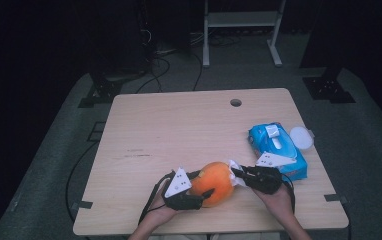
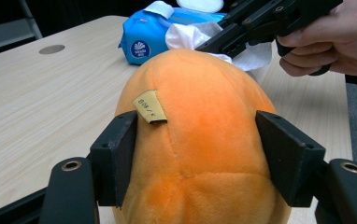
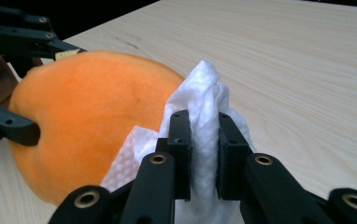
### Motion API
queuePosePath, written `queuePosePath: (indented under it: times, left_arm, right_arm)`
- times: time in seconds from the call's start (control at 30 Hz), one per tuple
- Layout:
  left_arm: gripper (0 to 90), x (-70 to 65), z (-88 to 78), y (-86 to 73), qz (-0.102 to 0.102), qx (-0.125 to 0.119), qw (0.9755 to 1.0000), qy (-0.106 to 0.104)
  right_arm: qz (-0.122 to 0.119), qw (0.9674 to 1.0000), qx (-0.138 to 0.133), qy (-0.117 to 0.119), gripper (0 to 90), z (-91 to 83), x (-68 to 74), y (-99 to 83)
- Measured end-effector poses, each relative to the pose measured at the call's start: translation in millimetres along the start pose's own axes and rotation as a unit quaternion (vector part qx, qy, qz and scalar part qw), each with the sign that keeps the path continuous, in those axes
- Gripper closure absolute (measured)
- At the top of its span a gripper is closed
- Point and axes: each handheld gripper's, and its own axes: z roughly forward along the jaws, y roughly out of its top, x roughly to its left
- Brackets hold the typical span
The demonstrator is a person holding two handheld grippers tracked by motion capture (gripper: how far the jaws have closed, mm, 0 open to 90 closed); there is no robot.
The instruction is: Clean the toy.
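Observation:
An orange plush ball [image 1: 214, 182] with a small yellow tag sits near the front edge of the wooden table [image 1: 179, 130]. My left gripper [image 1: 203, 185] is shut on it, a black pad pressing each side of the plush ball [image 2: 200, 154]. My right gripper [image 1: 236, 173] comes in from the right, shut on a crumpled white wipe [image 3: 204, 93]. The wipe lies against the right side of the plush ball [image 3: 88, 107]. In the left gripper view the right gripper [image 2: 204, 46] and the wipe [image 2: 186, 35] touch the far top of the ball.
A blue pack of wipes [image 1: 277, 148] lies at the table's right side, just behind my right hand, its white round lid [image 1: 300, 137] beside it. A cable hole [image 1: 236, 102] sits near the far edge. A white metal frame [image 1: 241, 30] stands on the floor beyond.

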Motion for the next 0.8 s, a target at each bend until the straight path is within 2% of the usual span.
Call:
queuePosePath:
  times: [0.07, 0.13, 0.2, 0.33, 0.4, 0.47, 0.53, 0.63, 0.7, 0.8]
  left_arm:
    - [32.1, -0.6, 0.1, -1.0, 0.002, -0.004, 1.0000, -0.002]
    - [32.0, -1.7, 0.3, -1.7, 0.006, -0.006, 1.0000, -0.004]
    - [31.9, -3.5, 0.6, -1.1, 0.011, -0.007, 0.9999, -0.005]
    - [31.4, -10.8, 4.9, 1.3, 0.021, -0.007, 0.9996, -0.015]
    - [30.7, -15.3, 6.4, 2.7, 0.033, -0.005, 0.9993, -0.019]
    - [30.6, -17.4, 7.1, 1.9, 0.039, -0.006, 0.9990, -0.023]
    - [30.6, -18.3, 6.9, 1.4, 0.042, -0.005, 0.9988, -0.025]
    - [29.2, -18.8, 7.1, 1.8, 0.039, -0.007, 0.9989, -0.025]
    - [25.3, -17.8, 6.5, 3.7, 0.032, -0.006, 0.9993, -0.021]
    - [17.8, -14.1, 8.2, 5.1, 0.001, -0.006, 1.0000, -0.007]
  right_arm:
    - [-0.010, 0.9999, -0.009, 0.003, 78.1, -2.4, 6.5, 5.2]
    - [-0.014, 0.9994, -0.025, 0.020, 78.2, -3.9, 12.4, 9.5]
    - [-0.016, 0.9993, -0.024, 0.024, 78.1, -2.6, 13.5, 9.7]
    - [0.015, 0.9996, -0.012, 0.019, 77.9, -0.1, -1.0, 1.7]
    - [0.022, 0.9996, -0.010, 0.015, 77.9, -1.4, -3.8, 1.0]
    - [0.012, 0.9998, -0.013, 0.010, 77.9, -4.4, 0.8, 4.1]
    - [-0.003, 0.9994, -0.029, 0.021, 77.9, -7.9, 9.0, 10.2]
    - [-0.019, 0.9990, -0.030, 0.028, 77.9, -6.8, 15.9, 14.6]
    - [-0.009, 0.9991, -0.025, 0.032, 78.0, -4.3, 12.5, 11.4]
    - [-0.003, 0.9997, -0.016, 0.020, 78.0, -3.6, 4.0, 7.2]
